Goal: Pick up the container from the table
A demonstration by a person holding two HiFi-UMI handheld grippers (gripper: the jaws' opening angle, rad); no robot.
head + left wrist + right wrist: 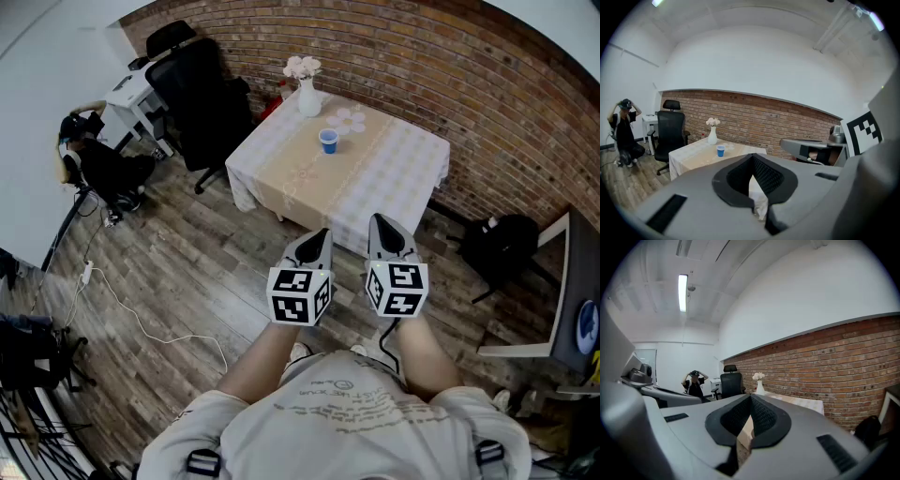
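A small blue cup [328, 141] stands on a table with a pale cloth [394, 178] by the brick wall; the left gripper view shows the cup [720, 150] too, far ahead. Both grippers hang side by side over the wooden floor, short of the table's near edge. My left gripper [317, 239] is shut with nothing in it, and its jaws meet at the tips [753, 157]. My right gripper [382, 225] looks shut and empty too, jaws together [750, 399]. The cup is hidden in the right gripper view.
A white vase with pale flowers [307, 89] stands at the table's far corner. A black office chair [202, 94] is left of the table, a person [94, 159] further left. A black bag [502, 244] lies by the wall at right. A cable [141, 319] runs over the floor.
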